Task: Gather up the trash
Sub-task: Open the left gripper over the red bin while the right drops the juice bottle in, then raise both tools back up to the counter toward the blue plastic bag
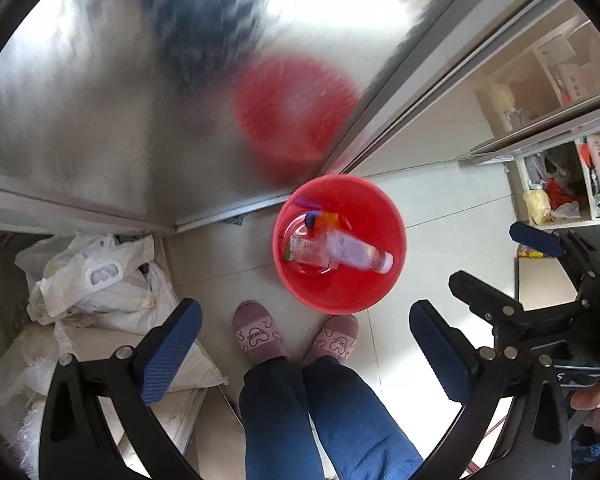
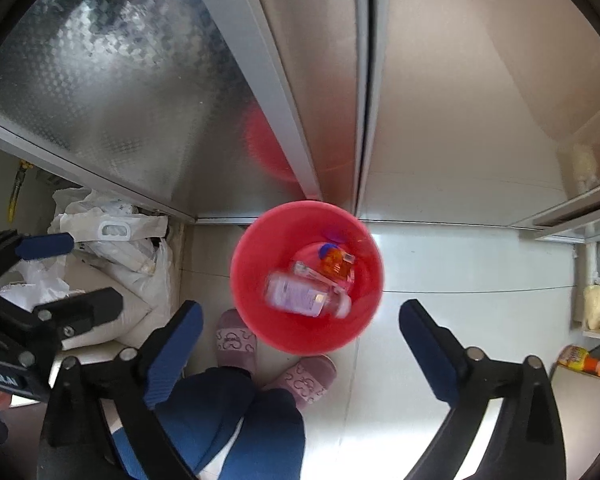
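A red bucket [image 1: 340,296] [image 2: 260,240] stands on the pale tiled floor against a metal cabinet corner. Inside it lie a clear plastic bottle [image 1: 340,254] [image 2: 300,294] with a white cap and an orange-labelled bottle [image 1: 326,220] [image 2: 334,262] with a blue cap. My left gripper [image 1: 304,312] hangs high above the bucket, pointing down, open, with nothing between its blue pads. My right gripper [image 2: 300,310] is also above the bucket, open and empty. Each gripper shows at the edge of the other's view.
A person's legs in blue trousers and pink slippers [image 1: 256,334] stand just in front of the bucket. White plastic bags [image 1: 96,280] are heaped at the left. Shelves with packets [image 1: 556,196] stand at the right. An orange bottle [image 2: 584,360] lies at the right.
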Available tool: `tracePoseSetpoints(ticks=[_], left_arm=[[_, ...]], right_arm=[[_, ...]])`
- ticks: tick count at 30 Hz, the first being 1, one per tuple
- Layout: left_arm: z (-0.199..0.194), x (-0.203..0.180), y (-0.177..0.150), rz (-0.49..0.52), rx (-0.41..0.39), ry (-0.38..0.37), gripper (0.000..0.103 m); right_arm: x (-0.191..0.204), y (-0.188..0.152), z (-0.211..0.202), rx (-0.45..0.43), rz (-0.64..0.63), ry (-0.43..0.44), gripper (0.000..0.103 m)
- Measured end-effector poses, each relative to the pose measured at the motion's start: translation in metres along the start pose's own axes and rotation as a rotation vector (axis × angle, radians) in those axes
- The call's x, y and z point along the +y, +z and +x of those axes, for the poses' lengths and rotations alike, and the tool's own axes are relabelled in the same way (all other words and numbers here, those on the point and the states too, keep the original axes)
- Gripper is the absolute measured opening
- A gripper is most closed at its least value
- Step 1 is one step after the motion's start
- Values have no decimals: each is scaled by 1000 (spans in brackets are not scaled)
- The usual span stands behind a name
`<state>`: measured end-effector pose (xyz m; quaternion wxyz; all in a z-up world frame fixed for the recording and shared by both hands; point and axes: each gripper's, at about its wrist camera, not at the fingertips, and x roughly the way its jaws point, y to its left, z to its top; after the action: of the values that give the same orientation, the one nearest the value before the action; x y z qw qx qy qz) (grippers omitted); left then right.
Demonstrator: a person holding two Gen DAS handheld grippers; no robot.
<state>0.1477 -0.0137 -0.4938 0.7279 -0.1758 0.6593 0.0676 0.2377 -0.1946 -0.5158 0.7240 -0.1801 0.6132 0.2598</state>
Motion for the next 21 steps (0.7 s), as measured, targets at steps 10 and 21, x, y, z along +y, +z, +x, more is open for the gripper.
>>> tracePoseSetpoints(ticks=[10, 21], left_arm=[[-82, -24, 0, 63, -61, -16, 103], [-199, -48, -2, 157, -129, -23, 103]], right_arm=[[-1, -9, -72, -27, 90, -69, 102], [9, -15, -198, -75, 206, -60, 102]])
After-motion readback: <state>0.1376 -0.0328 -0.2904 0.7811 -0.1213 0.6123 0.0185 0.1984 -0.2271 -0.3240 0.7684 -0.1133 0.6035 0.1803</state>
